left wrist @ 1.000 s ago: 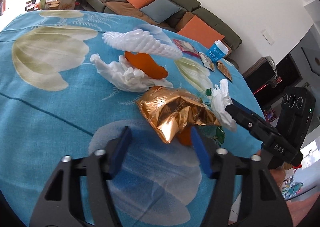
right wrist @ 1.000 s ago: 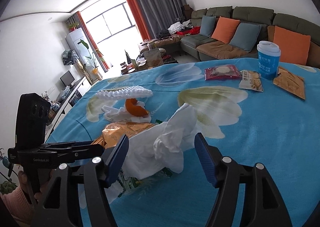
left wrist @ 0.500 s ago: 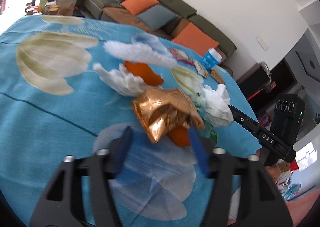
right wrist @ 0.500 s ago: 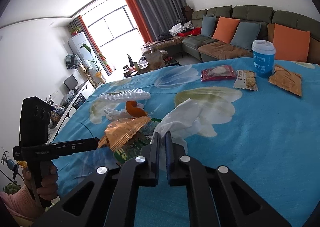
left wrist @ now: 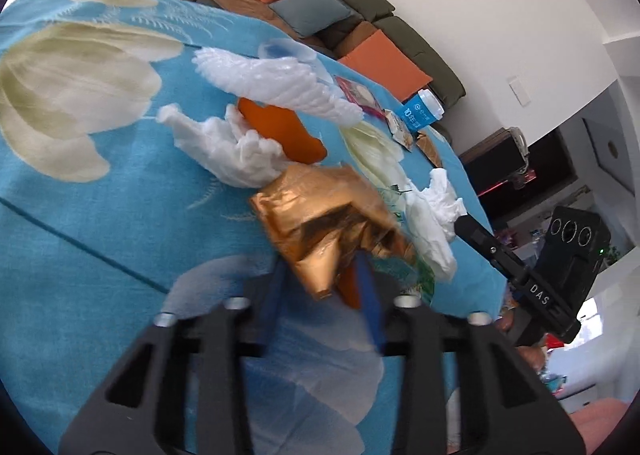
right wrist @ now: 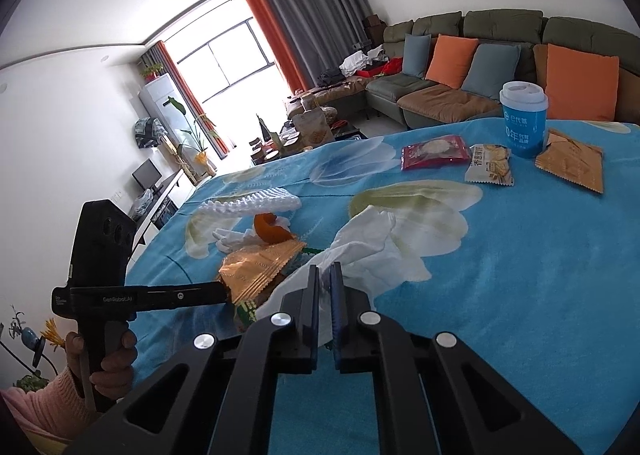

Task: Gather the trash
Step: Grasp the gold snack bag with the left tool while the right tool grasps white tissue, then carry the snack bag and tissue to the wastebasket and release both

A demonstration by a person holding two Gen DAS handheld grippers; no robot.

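My left gripper (left wrist: 323,287) is shut on a crumpled gold snack wrapper (left wrist: 320,215) and holds it just above the blue flowered tablecloth (left wrist: 80,235); it shows from the side in the right wrist view (right wrist: 256,271). My right gripper (right wrist: 325,303) is shut on a crumpled white tissue (right wrist: 368,247), also seen in the left wrist view (left wrist: 432,215). A second tissue (left wrist: 228,147), an orange peel (left wrist: 280,127) and a white foam fruit net (left wrist: 272,83) lie beyond the wrapper.
A blue paper cup (right wrist: 524,119), a red snack pack (right wrist: 436,153), a white cracker pack (right wrist: 490,165) and an orange sachet (right wrist: 572,163) lie at the table's far side. A green wrapper (right wrist: 246,311) lies under the tissue. A sofa (right wrist: 480,67) stands behind the table.
Both grippers have shut: the right one on the white tissue, the left one on the gold wrapper. The wrapper and tissue are lifted slightly off the cloth.
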